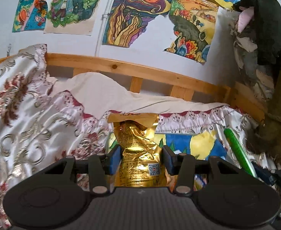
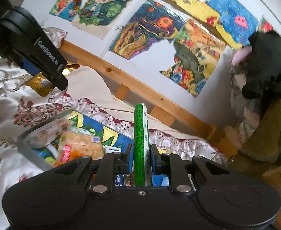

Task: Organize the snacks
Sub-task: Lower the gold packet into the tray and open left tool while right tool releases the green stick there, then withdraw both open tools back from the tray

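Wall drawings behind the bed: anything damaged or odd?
Yes. The swirly blue-and-orange drawing has its lower right corner torn away, and the neighbouring yellow landscape drawing has a ragged torn left edge, leaving bare white wall between them.

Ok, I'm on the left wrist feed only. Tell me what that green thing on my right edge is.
Observer: A flat green packet, standing on edge and clamped in the right gripper.
Operator: Describe what's under it.
Observer: A grey-rimmed tray on the bed, already holding snack packs with orange and pink wrappers.
Operator: Say where my gold bag sits relative to that tray.
Observer: The gold bag, in the left gripper, appears up and to the left of the tray, above the floral bedspread.
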{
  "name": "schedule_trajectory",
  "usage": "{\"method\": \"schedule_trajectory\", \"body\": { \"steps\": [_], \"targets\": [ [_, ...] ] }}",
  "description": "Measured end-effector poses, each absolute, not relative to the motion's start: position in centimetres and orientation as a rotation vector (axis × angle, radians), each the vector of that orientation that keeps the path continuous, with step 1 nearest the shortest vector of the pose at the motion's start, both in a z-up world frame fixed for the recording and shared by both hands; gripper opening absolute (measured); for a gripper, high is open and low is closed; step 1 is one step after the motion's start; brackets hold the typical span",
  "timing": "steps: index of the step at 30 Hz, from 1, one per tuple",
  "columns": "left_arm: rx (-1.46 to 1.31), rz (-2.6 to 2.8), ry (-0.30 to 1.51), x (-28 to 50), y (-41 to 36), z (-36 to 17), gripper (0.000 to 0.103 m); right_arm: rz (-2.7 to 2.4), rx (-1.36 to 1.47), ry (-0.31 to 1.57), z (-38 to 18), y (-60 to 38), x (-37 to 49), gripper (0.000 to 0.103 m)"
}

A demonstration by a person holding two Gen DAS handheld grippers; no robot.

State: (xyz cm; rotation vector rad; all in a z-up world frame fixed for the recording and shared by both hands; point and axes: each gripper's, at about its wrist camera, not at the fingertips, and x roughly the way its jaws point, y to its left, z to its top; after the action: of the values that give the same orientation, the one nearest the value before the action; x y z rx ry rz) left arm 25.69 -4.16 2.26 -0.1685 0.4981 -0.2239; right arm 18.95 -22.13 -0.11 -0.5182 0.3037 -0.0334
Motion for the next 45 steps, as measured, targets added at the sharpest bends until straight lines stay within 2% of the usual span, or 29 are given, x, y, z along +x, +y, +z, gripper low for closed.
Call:
{"method": "schedule_trajectory", "body": {
  "steps": [12,27,29,33,37,39,41,45],
  "targets": [
    [-0.183,-0.324,0.608,31.6,-6.4,-3.2,0.05,-0.027,-0.31,0.498,-4.3,-24.7,28.1,0.019],
    [-0.125,-0.309,0.709,32.7,-7.4,-6.0,0.054,-0.003,-0.225,0.607,-6.6,-24.9,30.1,0.021],
    [-0.121,-0.305,0.722,32.7,-7.4,-6.1,0.056,0.006,-0.195,0.597,-6.2,-25.3,29.9,0.027],
    [-0.124,-0.292,0.723,32.6,-7.2,-5.9,0.062,0.006,-0.154,0.594,-5.5,-25.8,29.6,0.031],
    [-0.109,-0.253,0.699,31.9,-6.7,-5.1,0.083,-0.005,-0.139,0.571,-4.7,-26.1,28.5,0.04],
    [-0.096,-0.234,0.683,31.3,-6.4,-4.6,0.086,-0.015,-0.113,0.541,-4.0,-26.4,27.6,0.049],
    [-0.093,-0.216,0.668,30.6,-6.0,-4.1,0.094,-0.017,-0.082,0.501,-3.1,-26.7,26.3,0.064],
    [-0.104,-0.17,0.628,29.0,-4.8,-3.0,0.1,-0.017,-0.055,0.437,-1.6,-26.9,24.0,0.073]
  ]
}}
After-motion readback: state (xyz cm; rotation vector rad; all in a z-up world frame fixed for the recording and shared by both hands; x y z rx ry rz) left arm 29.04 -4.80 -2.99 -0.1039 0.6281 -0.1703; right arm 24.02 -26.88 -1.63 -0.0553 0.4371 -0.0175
